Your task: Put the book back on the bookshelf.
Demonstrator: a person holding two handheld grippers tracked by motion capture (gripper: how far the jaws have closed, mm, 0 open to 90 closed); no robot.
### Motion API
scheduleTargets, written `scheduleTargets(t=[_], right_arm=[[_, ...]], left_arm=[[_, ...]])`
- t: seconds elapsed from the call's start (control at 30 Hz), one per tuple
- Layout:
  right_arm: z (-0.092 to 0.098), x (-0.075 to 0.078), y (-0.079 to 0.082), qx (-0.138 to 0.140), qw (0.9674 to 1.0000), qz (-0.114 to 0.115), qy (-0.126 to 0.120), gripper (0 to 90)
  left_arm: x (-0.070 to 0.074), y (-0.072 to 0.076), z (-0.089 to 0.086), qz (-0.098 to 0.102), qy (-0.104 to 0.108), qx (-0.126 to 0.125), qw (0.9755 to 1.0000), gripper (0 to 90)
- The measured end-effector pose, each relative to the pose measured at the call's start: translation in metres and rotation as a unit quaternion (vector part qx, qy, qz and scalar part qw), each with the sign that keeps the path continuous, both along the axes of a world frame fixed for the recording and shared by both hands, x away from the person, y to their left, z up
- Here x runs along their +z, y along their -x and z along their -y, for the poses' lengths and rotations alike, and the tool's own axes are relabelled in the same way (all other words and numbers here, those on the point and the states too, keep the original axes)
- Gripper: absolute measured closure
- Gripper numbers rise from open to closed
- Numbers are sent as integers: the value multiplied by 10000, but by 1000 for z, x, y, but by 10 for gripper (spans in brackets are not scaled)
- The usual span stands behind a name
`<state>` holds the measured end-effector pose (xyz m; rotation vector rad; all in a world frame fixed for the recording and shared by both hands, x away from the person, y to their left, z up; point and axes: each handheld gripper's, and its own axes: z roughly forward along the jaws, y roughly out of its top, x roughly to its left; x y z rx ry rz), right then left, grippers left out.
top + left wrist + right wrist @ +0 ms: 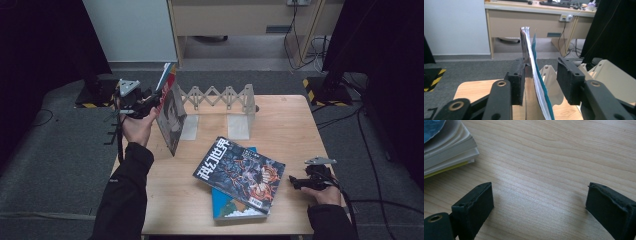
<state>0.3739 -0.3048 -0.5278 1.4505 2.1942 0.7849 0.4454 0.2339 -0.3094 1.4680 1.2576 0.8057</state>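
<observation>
A wooden table (300, 125) carries a white folding book rack (220, 97) at upper centre of the high view, and two books stacked flat at lower centre, a dark-covered magazine (240, 172) across a blue book (232, 205). At upper left, a thin magazine (170, 112) stands on edge, tilted, just left of the rack's nearest bookend, long axis running toward the camera. The left gripper (145, 102) is the nearer tool; in the left gripper view its jaws straddle the magazine (531, 65), one pad touching the cover, the other standing off, so the grip looks partly released. At lower right, the right gripper (300, 181) rests low over bare wood, jaws wide apart and empty, just right of the stack.
</observation>
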Motion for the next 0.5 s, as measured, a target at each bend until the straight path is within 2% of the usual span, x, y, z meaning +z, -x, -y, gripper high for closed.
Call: scheduleTargets(t=[0.17, 0.43, 0.5], right_arm=[[3, 4, 1, -118, 9998, 137, -67, 90], [7, 11, 2, -380, 9984, 348, -252, 107], [6, 13, 3, -434, 9978, 388, -305, 111]], left_arm=[[0, 12, -8, 3, 269, -178, 9995, 548], [-7, 38, -18, 115, 276, -402, 9987, 506], [-11, 46, -21, 99, 359, -502, 9980, 488]])
